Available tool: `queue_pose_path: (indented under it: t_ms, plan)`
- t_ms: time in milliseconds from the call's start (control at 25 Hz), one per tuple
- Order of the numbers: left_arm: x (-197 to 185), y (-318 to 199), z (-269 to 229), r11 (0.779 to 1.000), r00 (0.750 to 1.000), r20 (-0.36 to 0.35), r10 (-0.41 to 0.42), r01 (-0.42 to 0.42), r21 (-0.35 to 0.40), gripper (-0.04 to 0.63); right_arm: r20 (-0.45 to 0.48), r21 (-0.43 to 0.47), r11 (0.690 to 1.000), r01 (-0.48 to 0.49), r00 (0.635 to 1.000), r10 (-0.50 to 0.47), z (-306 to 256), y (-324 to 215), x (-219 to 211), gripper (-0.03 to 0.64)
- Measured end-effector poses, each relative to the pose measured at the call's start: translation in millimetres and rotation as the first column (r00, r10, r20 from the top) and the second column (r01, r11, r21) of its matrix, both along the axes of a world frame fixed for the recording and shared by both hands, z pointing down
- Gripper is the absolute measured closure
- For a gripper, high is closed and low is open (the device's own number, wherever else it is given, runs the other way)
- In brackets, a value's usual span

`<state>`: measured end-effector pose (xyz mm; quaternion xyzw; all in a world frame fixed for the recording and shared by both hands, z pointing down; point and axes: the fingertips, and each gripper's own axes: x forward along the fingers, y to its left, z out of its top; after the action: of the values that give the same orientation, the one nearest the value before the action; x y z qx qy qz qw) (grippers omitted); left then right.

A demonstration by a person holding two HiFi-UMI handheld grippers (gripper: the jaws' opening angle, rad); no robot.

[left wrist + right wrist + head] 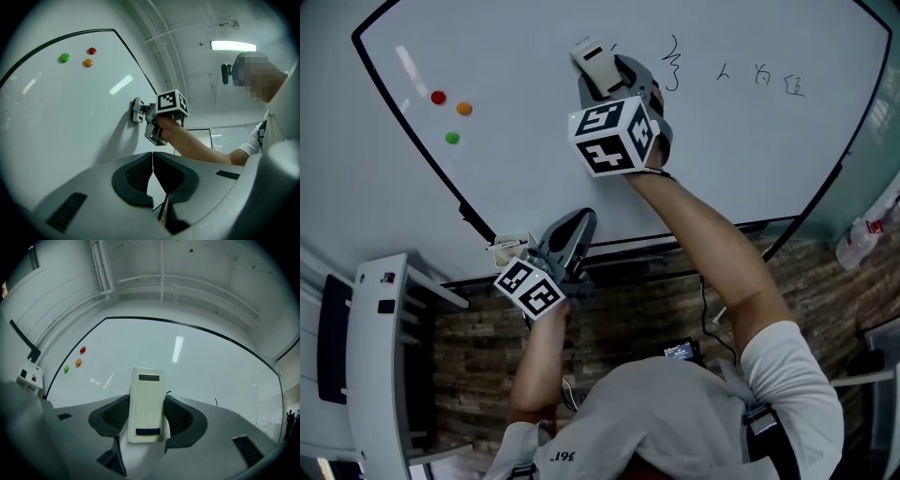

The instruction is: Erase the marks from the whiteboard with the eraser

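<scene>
A large whiteboard (534, 103) fills the head view, with black handwritten marks (759, 77) at its upper right. My right gripper (609, 73) is shut on a white eraser (596, 64) and presses it against the board just left of a squiggle mark (673, 64). In the right gripper view the eraser (147, 404) sits upright between the jaws, with short black marks (215, 402) beside it. My left gripper (572, 234) hangs low by the board's bottom edge, shut on nothing; in its own view the jaws (153, 174) meet.
Three round magnets, red (438, 97), orange (464, 109) and green (452, 138), stick to the board's left part. A small white box (508, 249) sits at the board's lower frame. A white chair (380, 356) stands at lower left. The floor is wood-patterned.
</scene>
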<state>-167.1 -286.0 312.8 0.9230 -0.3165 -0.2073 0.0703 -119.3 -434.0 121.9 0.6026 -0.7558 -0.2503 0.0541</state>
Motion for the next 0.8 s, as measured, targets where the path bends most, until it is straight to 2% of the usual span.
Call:
queue_pose_path:
  t_ms: [320,800]
  plan:
    - [8,5,4,1.0,1.0,-0.001,0.007,-0.007,-0.01,0.588,-0.012,-0.016,0.999,-0.04,0.999,0.04,-1,-1,3,0.365]
    - [17,9,4,1.0,1.0,-0.001,0.008,-0.008,-0.012,0.588,0.009,-0.045,0.997,-0.064,0.998,0.065,-4,-3,33,0.365]
